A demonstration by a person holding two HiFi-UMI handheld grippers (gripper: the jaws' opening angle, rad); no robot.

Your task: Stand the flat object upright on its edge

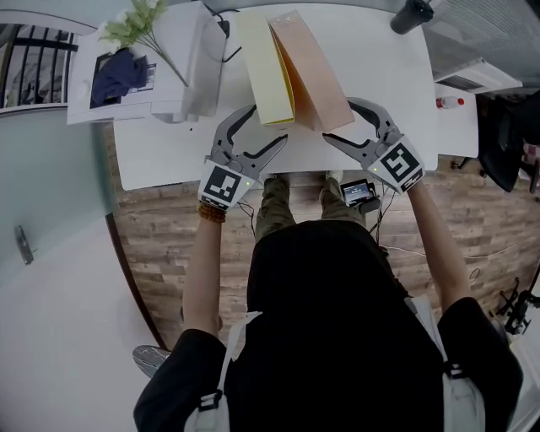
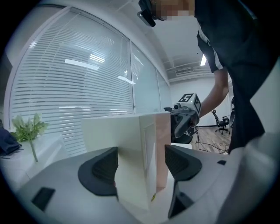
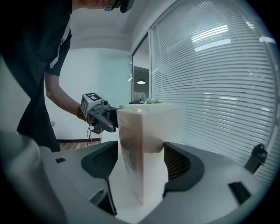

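The flat object (image 1: 291, 67), cream on one face and pink on the other, stands upright on the white table (image 1: 169, 152). My left gripper (image 1: 267, 125) grips its cream lower corner. In the left gripper view the object (image 2: 140, 162) fills the gap, both dark pads (image 2: 103, 168) against it. My right gripper (image 1: 355, 125) holds the pink lower corner. In the right gripper view the object (image 3: 142, 148) again sits tight between the pads (image 3: 177, 164). Each gripper view shows the other gripper beyond the object.
At the table's back left are a green plant (image 1: 135, 21), a dark cloth on paper (image 1: 118, 72) and a white box (image 1: 198, 72). A black cylinder (image 1: 411, 14) stands back right. The table's front edge runs just behind my grippers. A small screen device (image 1: 358, 192) hangs below.
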